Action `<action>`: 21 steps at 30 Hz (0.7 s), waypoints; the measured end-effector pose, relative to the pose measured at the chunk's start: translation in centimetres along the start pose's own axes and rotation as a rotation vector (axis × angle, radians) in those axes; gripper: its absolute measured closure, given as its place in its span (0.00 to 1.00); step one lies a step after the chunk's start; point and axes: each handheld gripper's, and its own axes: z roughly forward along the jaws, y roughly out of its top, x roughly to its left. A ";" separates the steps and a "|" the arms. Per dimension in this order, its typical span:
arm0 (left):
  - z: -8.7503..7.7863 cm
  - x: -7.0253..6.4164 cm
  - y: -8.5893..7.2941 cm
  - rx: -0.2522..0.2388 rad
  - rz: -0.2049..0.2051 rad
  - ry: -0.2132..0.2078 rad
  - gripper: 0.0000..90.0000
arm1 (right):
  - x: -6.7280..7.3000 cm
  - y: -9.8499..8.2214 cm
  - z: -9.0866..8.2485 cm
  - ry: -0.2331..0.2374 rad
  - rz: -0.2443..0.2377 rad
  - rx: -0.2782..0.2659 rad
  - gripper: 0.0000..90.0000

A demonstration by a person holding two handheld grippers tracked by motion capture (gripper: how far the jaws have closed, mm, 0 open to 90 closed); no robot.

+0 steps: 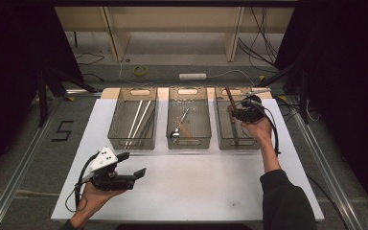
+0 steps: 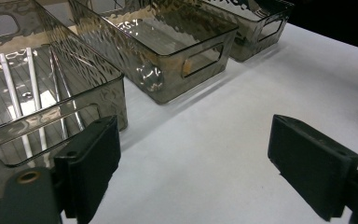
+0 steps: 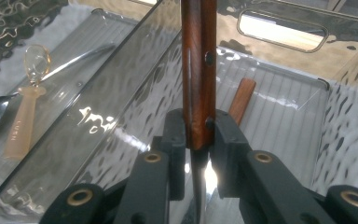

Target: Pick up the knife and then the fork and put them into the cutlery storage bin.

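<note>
A white table (image 1: pixel 191 187) stands in a dim room with black curtains at the sides, cables on the grey floor and three clear bins in a row. The right gripper (image 3: pixel 199 140) is clamped on a knife (image 3: pixel 198 70) — reddish-brown wooden handle with dark rivets, blade pointing down — over the right bin (image 1: pixel 223 139). The left gripper (image 2: pixel 193 168) hovers near the left bin (image 2: pixel 107 79), jaws wide apart — nothing between them.

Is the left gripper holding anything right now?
No, the left gripper has its jaws wide apart in its own view, with bare white table between them.
</note>
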 end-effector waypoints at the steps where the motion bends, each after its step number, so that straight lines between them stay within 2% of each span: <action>1: 0.0 0.0 0.0 0.003 0.003 -0.001 0.18 | 0.1 0.0 0.1 -0.004 -0.002 0.002 0.86; 15: 0.0 0.0 0.0 0.009 0.000 0.001 0.18 | 0.1 -0.4 0.8 -0.016 -0.010 0.038 0.86; 21: 0.1 0.0 0.0 0.012 -0.002 0.006 0.18 | 0.2 -0.6 1.1 -0.007 -0.010 0.059 0.85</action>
